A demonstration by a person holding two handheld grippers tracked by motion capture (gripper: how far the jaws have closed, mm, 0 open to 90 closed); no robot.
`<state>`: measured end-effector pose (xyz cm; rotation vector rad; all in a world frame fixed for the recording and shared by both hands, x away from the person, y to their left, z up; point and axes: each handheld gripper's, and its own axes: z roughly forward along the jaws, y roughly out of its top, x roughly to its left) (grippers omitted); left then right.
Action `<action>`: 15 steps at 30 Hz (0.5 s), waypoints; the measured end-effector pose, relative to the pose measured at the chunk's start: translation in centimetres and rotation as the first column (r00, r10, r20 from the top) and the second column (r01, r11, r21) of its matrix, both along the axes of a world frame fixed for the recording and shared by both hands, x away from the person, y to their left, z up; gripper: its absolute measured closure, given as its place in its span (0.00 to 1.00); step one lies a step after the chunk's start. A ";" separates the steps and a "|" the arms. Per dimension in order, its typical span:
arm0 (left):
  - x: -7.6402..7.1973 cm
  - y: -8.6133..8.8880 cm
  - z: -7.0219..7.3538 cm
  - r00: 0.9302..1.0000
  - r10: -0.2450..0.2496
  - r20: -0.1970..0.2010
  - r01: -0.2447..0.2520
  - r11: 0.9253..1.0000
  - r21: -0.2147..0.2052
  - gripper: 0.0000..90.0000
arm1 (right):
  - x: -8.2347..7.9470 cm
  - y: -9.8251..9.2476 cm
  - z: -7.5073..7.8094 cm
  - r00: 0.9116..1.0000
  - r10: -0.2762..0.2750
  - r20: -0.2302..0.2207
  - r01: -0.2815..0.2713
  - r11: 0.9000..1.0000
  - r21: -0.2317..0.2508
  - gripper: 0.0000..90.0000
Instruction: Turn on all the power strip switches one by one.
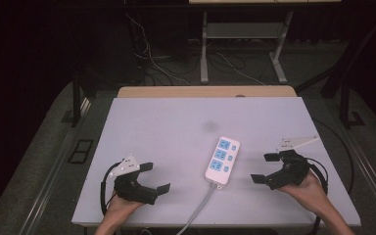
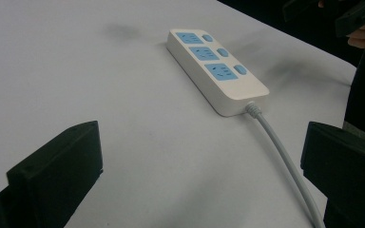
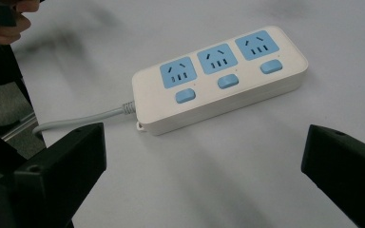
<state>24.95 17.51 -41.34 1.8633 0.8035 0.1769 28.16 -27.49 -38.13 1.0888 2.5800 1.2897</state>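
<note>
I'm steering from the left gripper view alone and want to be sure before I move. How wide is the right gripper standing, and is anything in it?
Observer: The right gripper stands open with nothing between its jaws, beside the power strip and apart from it.
Operator: How many switches does the strip have, and does the cord run clear?
Observer: Three blue switches, one beside each socket; the right gripper view shows them plainly. The grey cord runs toward the person and over the table's near edge.
Operator: And my own gripper?
Observer: The left gripper is open too, on the strip's other side, not touching it.
</note>
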 end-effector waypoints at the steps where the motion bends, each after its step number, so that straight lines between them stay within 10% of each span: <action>1: 0.0 0.0 0.0 1.000 0.000 0.000 0.000 1.000 0.000 0.00 | 0.1 0.1 0.1 1.000 0.006 0.001 -0.005 1.000 -0.004 0.01; 15: 0.1 0.0 -0.2 1.000 0.000 -0.004 0.000 1.000 -0.003 0.00 | 1.8 1.5 0.8 0.999 0.047 -0.024 -0.048 0.997 -0.055 0.01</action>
